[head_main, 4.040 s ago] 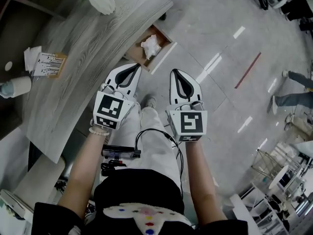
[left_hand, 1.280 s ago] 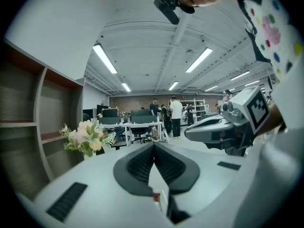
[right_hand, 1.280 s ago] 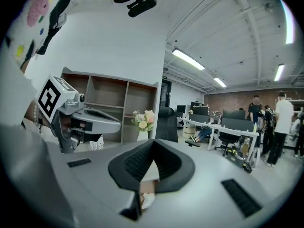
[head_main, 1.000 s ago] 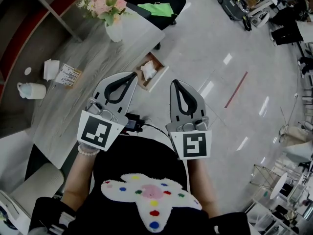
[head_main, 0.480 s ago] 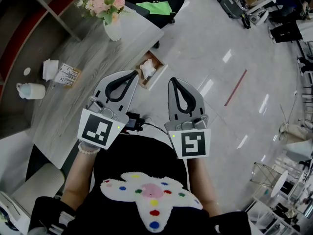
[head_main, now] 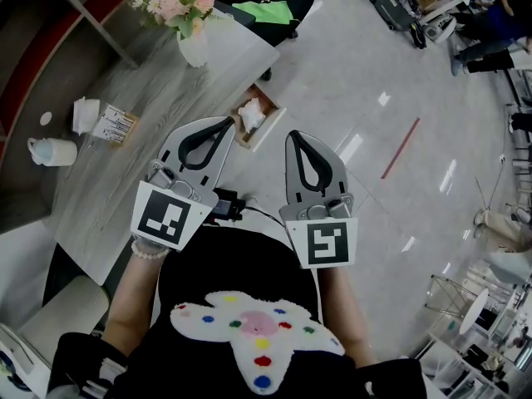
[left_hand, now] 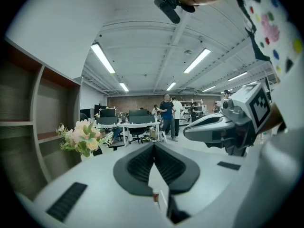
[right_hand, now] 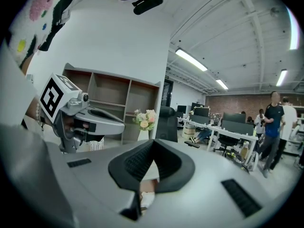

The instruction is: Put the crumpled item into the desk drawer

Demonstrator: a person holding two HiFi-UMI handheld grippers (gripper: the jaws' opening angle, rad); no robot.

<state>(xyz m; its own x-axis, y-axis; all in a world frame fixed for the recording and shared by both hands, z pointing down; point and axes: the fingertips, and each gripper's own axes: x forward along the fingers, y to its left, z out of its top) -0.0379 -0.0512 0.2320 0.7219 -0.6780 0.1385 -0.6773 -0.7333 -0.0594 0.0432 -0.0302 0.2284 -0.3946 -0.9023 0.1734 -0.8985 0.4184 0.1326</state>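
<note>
Inside the open drawer (head_main: 270, 104) lies the crumpled item (head_main: 251, 115), a white ball of paper or tissue. It rests on the brown bottom, free of any hand-held gripper. Compared with four seconds ago it keeps the same place in the drawer. What changes is the view around it: the head camera is now higher and further back, so the drawer looks smaller and the person's dark top fills the lower part of the picture. In the last second almost nothing moves. The drawer stands pulled out from the edge of the grey bench (head_main: 125, 173), over the shiny floor (head_main: 357, 81). The left hand-held gripper (head_main: 227, 122) is fully closed, its two pads pressed together with nothing between them. The right hand-held gripper (head_main: 295, 136) is closed and empty in the same way. Both are held about level in front of the body, side by side. The left tip appears just beside the drawer's near corner in the head view, but I cannot tell that it touches it. Further out on the bench, a vase of flowers (head_main: 187, 23) and a mug (head_main: 51, 151) stand well apart from the drawer. I judge that the putting-in is already done; only the drawer is not yet closed, and the task does not ask for that.
</note>
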